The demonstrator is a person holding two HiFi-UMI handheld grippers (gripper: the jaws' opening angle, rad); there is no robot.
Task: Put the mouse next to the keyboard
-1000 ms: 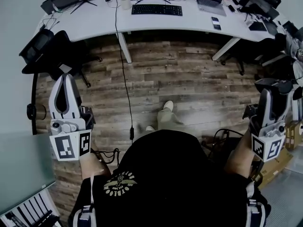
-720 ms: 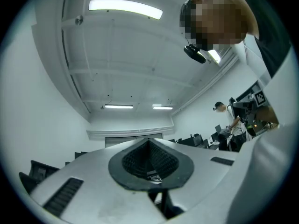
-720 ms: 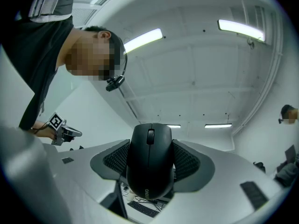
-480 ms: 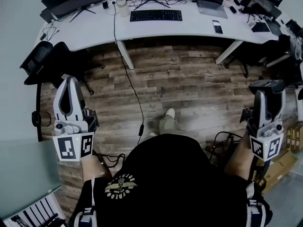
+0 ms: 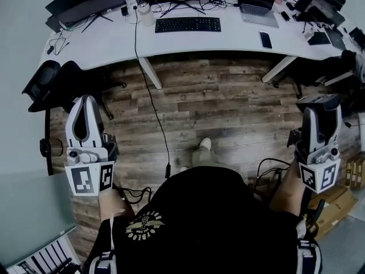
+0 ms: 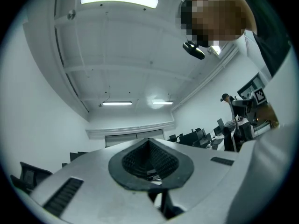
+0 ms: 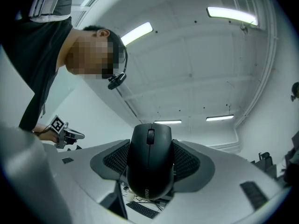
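A black mouse (image 7: pixel 148 171) sits clamped between the ribbed pads of my right gripper (image 7: pixel 150 146), which points up toward the ceiling. In the head view that gripper (image 5: pixel 319 103) stands at the right, over the wooden floor, with the dark mouse (image 5: pixel 317 100) at its tip. The black keyboard (image 5: pixel 188 24) lies on the white curved desk (image 5: pixel 114 41) far ahead. A bit of the keyboard (image 7: pixel 142 209) also shows under the mouse. My left gripper (image 5: pixel 84 104) is held up at the left, its jaws closed together with nothing in them (image 6: pixel 149 141).
Monitors, a laptop (image 5: pixel 258 10) and a phone (image 5: pixel 266 39) share the desk. A black chair (image 5: pixel 54 81) stands at its left end. A cable (image 5: pixel 149 96) hangs from the desk to the floor. Cardboard boxes (image 5: pixel 336 201) lie at the right.
The desk and keyboard have slid lower in the head view, so the person has come closer to them. Both grippers keep their hold and pose.
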